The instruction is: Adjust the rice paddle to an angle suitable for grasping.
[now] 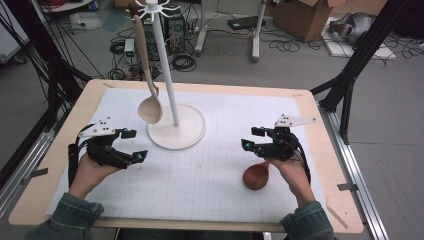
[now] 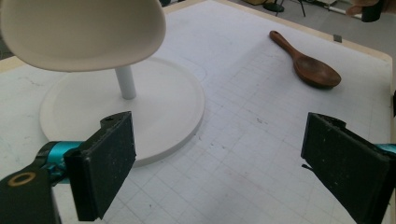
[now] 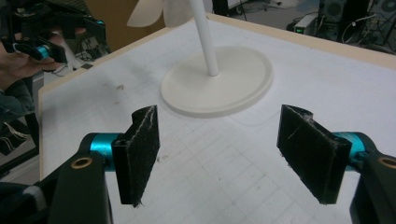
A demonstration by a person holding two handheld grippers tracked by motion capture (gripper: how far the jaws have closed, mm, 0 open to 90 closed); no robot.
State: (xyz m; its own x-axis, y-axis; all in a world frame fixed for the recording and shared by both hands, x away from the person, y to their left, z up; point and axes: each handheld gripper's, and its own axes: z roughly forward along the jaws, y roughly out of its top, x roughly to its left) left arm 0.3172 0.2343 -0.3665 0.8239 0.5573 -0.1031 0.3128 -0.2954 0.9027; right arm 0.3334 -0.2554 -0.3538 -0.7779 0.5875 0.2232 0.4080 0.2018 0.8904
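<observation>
Hanging from a hook at the top of the white stand [image 1: 167, 75], the pale spoon [image 1: 149, 107] is already in its place, with its bowl low down just above the round base [image 1: 192, 131]. It looks like the job is to hang spoons on this stand, so the next one is the brown spoon [image 1: 256, 175].

The brown spoon lies flat on the white mat [image 1: 200, 180], off to the right of the stand and closer to the person. Nothing holds it yet.

The right gripper [image 1: 256, 145] sits right over the brown spoon's handle, on the stand's right side. Its jaws are apart and empty; in the right gripper view you can see bare mat between the two black pads [image 3: 140, 154]. It seems to be there so it can come down and pinch the handle.

The left gripper [image 1: 134, 146] waits to the left of the stand's base, close to the hanging spoon's bowl. Its jaws stand wide apart too, with nothing in them. From its own camera the pale spoon's bowl looms just ahead, which fits a gripper that has let go.
</observation>
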